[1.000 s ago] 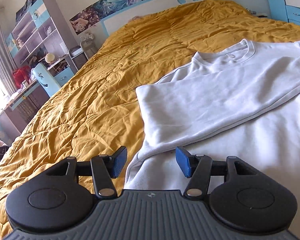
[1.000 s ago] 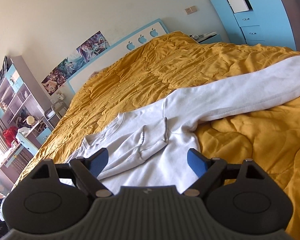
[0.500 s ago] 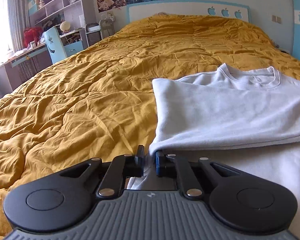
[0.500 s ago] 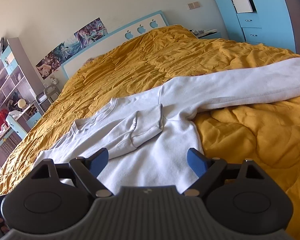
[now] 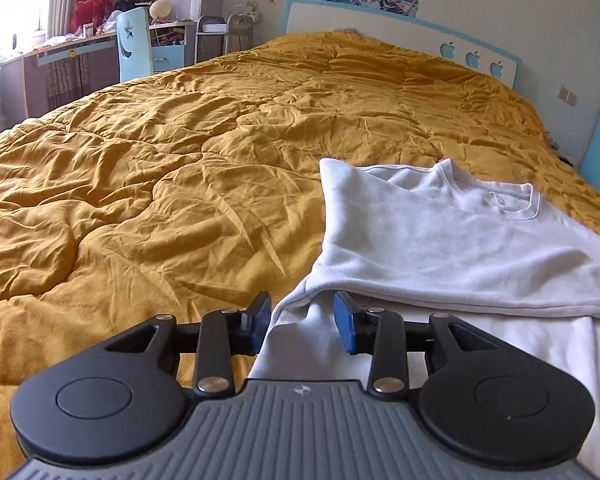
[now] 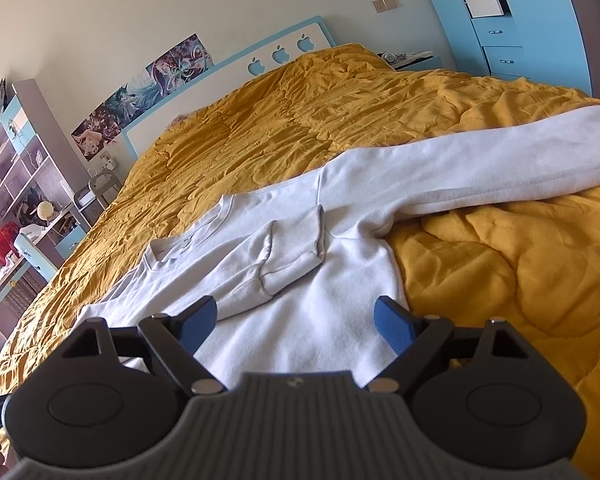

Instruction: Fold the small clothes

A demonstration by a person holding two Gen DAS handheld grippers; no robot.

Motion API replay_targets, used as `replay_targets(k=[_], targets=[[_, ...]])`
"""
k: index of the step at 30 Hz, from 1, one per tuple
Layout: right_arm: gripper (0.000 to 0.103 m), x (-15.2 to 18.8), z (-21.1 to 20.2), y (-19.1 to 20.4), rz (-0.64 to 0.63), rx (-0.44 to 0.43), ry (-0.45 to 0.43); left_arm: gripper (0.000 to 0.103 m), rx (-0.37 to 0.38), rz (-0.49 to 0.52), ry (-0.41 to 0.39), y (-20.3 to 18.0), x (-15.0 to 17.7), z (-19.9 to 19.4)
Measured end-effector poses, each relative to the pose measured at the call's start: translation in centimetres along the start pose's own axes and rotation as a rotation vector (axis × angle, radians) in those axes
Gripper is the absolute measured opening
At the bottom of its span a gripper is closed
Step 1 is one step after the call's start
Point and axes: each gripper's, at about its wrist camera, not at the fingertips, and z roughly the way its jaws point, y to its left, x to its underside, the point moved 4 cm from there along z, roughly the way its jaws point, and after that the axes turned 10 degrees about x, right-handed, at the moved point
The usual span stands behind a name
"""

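A white long-sleeved sweatshirt (image 5: pixel 440 240) lies flat on the mustard quilt (image 5: pixel 160 180), collar toward the headboard. Its left sleeve (image 6: pixel 284 252) is folded across the chest; the other sleeve (image 6: pixel 480 164) stretches out to the right over the quilt. My left gripper (image 5: pixel 302 320) is at the shirt's left side fold. Its jaws are opening, with a bit of the white cloth still lying between the blue pads, no longer pinched. My right gripper (image 6: pixel 296 320) hovers wide open above the lower body of the sweatshirt (image 6: pixel 340 280), gripping nothing.
The quilt (image 6: pixel 500 280) covers the whole bed up to a white and blue headboard (image 5: pixel 400 36). A desk with a blue chair (image 5: pixel 134 48) and shelves stand left of the bed. A blue wardrobe (image 6: pixel 500 20) and a nightstand (image 6: pixel 412 58) stand to the right.
The left gripper shut on the shirt's left edge half a second ago and has since opened again, rolling and shifting sideways. The right gripper stayed open and nearly still.
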Motion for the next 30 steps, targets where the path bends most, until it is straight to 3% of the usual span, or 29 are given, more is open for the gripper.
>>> replay_targets(k=[6,9,15,17,19,25,30], targets=[[0.082,-0.7,-0.4,-1.1,0.075,-0.017,-0.003,0.051,0.061,0.035,-0.035,-3.5,-1.0,-2.5],[0.082,-1.8,-1.2,-3.2,0.175,-0.008,-0.034,0.053,0.092,0.065,-0.055,-5.3,-1.4,-3.5],[0.081,-4.2,-3.7,-13.9,0.587,0.101,-0.138,0.058,0.105,0.171,-0.100,-8.1,-1.6,-5.5],[0.076,-4.4,-4.6,-18.0,0.741,0.108,-0.166,0.058,0.107,0.184,-0.102,-8.4,-1.5,-5.9],[0.073,-4.5,-5.4,-20.7,0.817,0.122,-0.200,0.059,0.115,0.175,-0.096,-8.6,-1.5,-6.0],[0.072,-6.6,-6.5,-26.8,0.821,0.254,-0.302,0.060,0.163,0.130,-0.049,-8.7,-1.2,-6.3],[0.073,-8.4,-5.5,-29.8,0.819,0.295,-0.345,0.060,0.179,0.100,-0.001,-8.7,-1.0,-6.2]])
